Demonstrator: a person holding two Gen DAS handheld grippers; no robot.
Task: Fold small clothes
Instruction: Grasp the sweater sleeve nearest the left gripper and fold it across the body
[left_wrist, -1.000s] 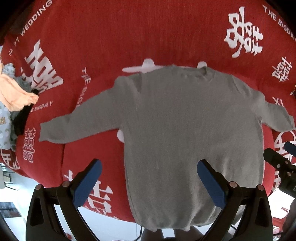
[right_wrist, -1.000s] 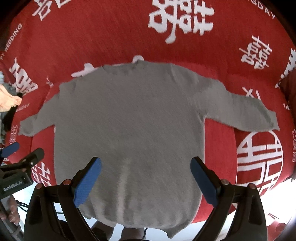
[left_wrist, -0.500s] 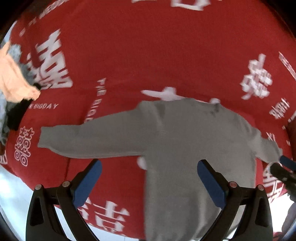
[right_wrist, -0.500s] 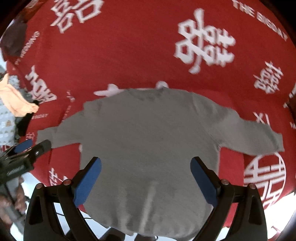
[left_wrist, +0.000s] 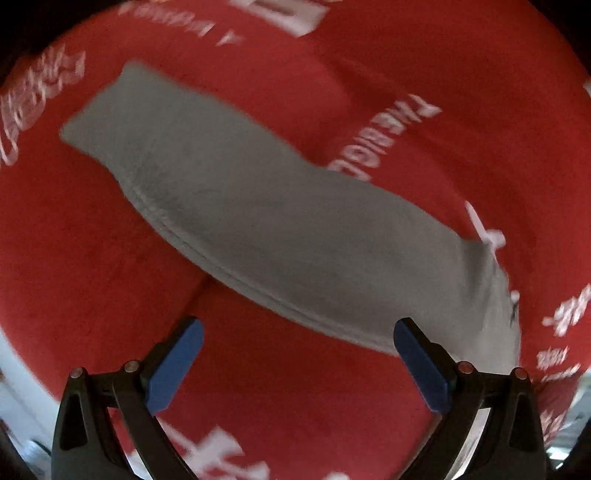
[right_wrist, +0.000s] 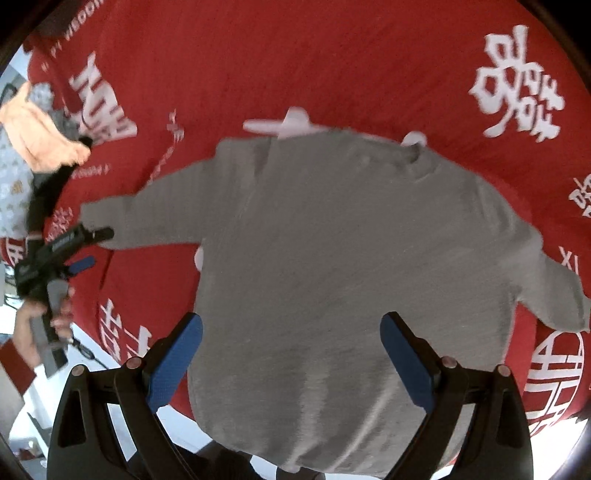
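Observation:
A small grey sweater (right_wrist: 351, 266) lies flat and spread out on the red cloth, neck at the far side, hem hanging over the near edge. Its left sleeve (left_wrist: 266, 229) fills the left wrist view, cuff at the upper left. My left gripper (left_wrist: 295, 365) is open just short of that sleeve's lower seam, nothing between its blue pads. From the right wrist view the left gripper (right_wrist: 86, 247) shows beside the cuff, held by a hand (right_wrist: 40, 325). My right gripper (right_wrist: 290, 358) hovers open above the sweater's lower body.
The red cloth (right_wrist: 332, 66) with white characters covers the whole surface. A pile of other clothes (right_wrist: 33, 147), orange, grey, black and patterned, sits at the far left edge. Pale floor (right_wrist: 22, 413) shows beyond the near edge.
My left gripper has swung left and dropped close to the left sleeve, which now fills its view. My right gripper has drifted slightly left and turned; the sweater lies unmoved.

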